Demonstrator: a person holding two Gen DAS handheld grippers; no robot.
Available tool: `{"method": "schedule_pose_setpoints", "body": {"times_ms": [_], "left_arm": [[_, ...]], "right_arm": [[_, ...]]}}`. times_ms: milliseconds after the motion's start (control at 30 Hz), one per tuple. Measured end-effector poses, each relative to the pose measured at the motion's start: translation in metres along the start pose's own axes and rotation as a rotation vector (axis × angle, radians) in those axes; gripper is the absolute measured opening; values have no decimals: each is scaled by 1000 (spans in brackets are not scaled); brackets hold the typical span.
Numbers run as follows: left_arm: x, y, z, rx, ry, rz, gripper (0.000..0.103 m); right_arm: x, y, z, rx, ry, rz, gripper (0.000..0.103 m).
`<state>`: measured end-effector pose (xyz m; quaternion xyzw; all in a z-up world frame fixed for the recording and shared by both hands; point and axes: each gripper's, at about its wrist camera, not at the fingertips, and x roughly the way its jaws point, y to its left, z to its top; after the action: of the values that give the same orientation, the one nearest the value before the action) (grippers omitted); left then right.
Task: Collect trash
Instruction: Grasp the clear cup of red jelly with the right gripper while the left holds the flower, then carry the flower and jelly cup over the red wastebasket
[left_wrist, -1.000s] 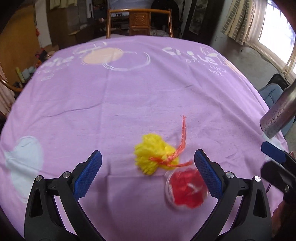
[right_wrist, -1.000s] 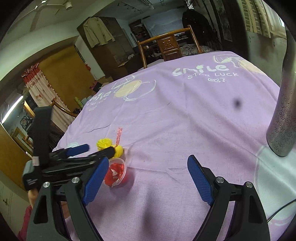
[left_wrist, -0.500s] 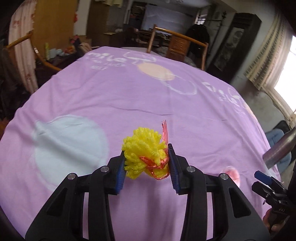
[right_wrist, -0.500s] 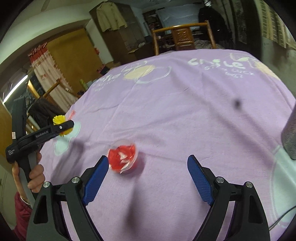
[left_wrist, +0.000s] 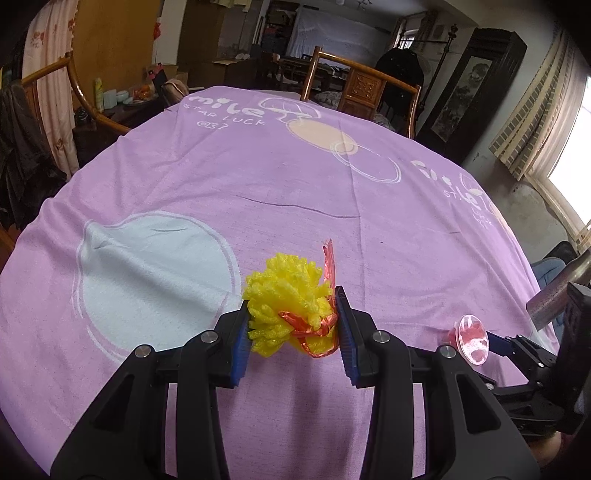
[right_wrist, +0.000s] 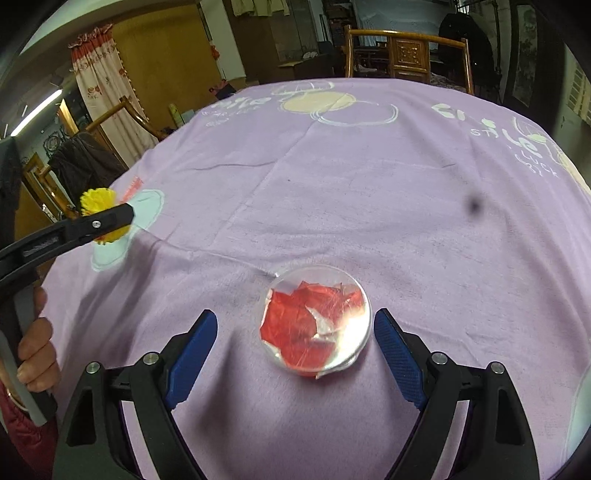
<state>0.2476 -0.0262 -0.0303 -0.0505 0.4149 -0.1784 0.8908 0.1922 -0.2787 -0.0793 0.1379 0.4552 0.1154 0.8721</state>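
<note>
Purple-clothed surface (left_wrist: 295, 177) in a cluttered room: the yellow foam tuft (left_wrist: 286, 306), lifted a moment ago, is kept clamped in the left tongs (left_wrist: 293, 332), while the clear cup of red scraps (right_wrist: 316, 321), now framed between the parted right tongs (right_wrist: 293, 349), awaits collection.

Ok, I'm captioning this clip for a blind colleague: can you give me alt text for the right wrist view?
The open right claw straddles a clear plastic cup holding crumpled red wrapper, lying on a purple tablecloth. At far left, the left claw, held in a person's hand, grips a yellow foam net above the cloth.
</note>
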Motion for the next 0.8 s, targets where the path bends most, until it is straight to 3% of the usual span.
{"method": "schedule_pose_setpoints", "body": {"times_ms": [33,100,367,800], "left_arm": [[0,1,0,-4,-2,-1,41],[-1,3,1,-11,-6,-6,41],[-26,12,-10,-27,-51,-7,41],[-146,65,-70,-77,-156,184,41]], "right_arm": [[3,-1,0,-1,4,-9,85],[-1,4,-2,-48,-12,-51,55],[-68,10,-6,-44,-224,93,55],[-92,43,-20,-97,-245,219,55]]}}
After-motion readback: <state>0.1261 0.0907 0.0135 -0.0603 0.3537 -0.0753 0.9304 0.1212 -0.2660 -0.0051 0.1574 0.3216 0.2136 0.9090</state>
